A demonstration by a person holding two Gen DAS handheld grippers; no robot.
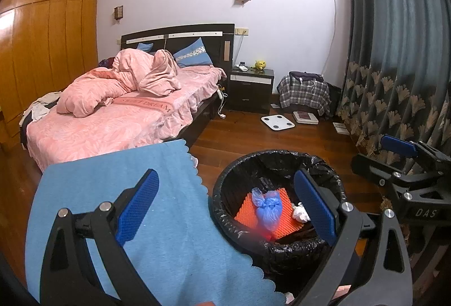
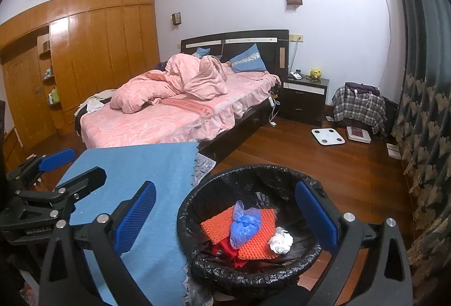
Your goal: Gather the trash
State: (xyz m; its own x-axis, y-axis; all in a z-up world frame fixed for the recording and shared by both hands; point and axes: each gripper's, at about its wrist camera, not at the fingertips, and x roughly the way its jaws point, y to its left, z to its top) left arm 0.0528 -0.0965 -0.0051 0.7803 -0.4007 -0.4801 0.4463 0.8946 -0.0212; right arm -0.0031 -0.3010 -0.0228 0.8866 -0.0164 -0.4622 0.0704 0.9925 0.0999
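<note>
A round bin lined with a black bag [image 1: 225, 182] [image 2: 188, 210] stands on the wooden floor. Inside lie an orange ridged sheet [image 1: 248, 210] [image 2: 256, 244], a knotted blue plastic bag [image 1: 267, 207] [image 2: 243, 224], a crumpled white tissue [image 1: 300, 211] [image 2: 280, 244] and something red [image 2: 225, 246]. My left gripper [image 1: 225, 207] is open and empty above the bin's near left rim. My right gripper [image 2: 225, 215] is open and empty above the bin. Each gripper shows in the other's view: the right one [image 1: 400, 148], the left one [image 2: 56, 162].
A surface covered with a blue cloth [image 1: 126, 193] [image 2: 146, 173] stands left of the bin. Behind are a bed with pink bedding [image 1: 112, 114], a dark nightstand [image 1: 251, 89], two scales [image 1: 277, 121] on the floor, a plaid-covered bundle [image 1: 304, 94] and curtains [image 1: 394, 66] at right.
</note>
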